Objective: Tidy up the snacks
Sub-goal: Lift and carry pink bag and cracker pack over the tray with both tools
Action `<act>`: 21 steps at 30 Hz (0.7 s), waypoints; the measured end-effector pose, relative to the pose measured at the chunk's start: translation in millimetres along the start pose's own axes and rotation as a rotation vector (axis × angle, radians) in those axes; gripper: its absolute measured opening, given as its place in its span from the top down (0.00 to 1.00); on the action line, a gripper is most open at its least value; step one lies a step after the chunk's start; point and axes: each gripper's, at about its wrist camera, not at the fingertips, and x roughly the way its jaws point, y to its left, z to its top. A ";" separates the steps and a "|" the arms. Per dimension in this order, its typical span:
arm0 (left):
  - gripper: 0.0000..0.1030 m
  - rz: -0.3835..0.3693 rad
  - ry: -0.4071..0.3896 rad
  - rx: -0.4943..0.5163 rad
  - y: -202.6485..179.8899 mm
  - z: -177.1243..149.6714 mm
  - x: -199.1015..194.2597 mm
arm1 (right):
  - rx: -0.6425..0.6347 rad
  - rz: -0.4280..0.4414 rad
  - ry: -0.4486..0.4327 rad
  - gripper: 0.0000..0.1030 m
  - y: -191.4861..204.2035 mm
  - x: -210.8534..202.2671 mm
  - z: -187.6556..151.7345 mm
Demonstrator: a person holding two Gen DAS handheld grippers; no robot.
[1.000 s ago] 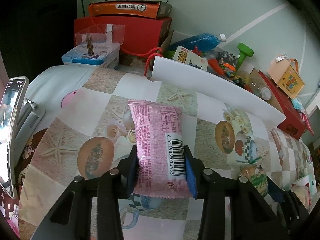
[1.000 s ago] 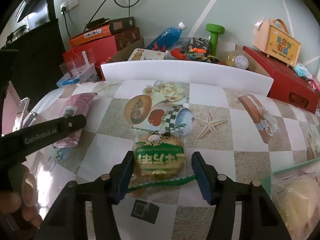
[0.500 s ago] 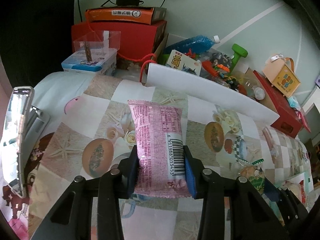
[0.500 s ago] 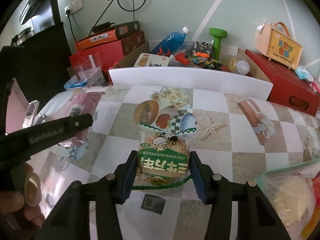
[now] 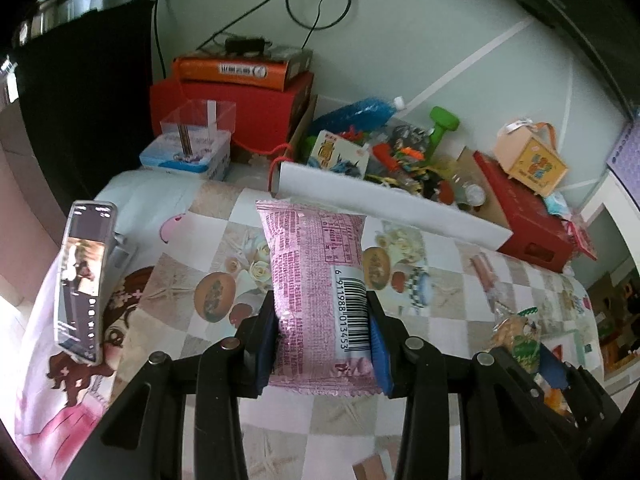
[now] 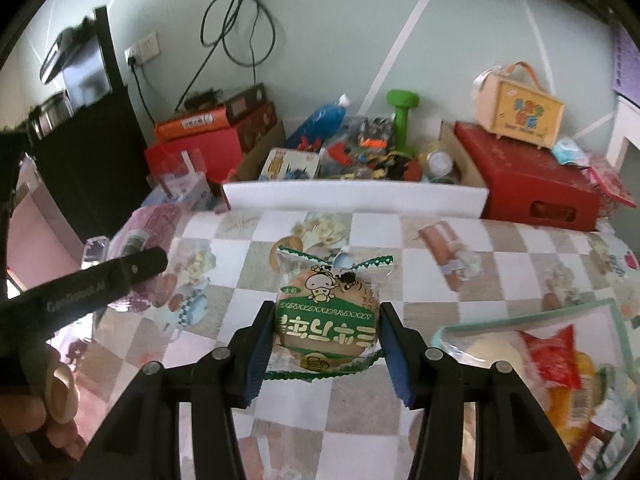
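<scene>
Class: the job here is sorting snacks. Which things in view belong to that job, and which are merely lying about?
Belonging to the job:
- pink snack packet, in the left tongs
- green-labelled cake packet, in the right tongs
- tray of snacks

Lying about:
- green dumbbell
- phone
- red box

2 wrist views, angled down, close, sharing checkered table [image 5: 532, 280]

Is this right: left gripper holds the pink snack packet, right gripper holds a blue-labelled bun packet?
Not quite. The left gripper does hold the pink snack packet, but the bun packet in the right gripper has a green label, not blue, as the right wrist view shows.
</scene>
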 end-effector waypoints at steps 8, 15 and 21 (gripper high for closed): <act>0.59 -0.011 -0.031 0.037 -15.1 -15.6 -43.2 | 0.037 -0.021 -0.052 0.48 -11.8 -51.0 -7.0; 0.59 -0.034 -0.037 0.087 -33.8 -37.1 -61.7 | 0.047 -0.040 -0.075 0.48 -18.4 -77.5 -21.9; 0.59 -0.058 -0.056 0.125 -49.6 -49.8 -78.2 | 0.054 -0.059 -0.087 0.48 -25.1 -93.7 -34.2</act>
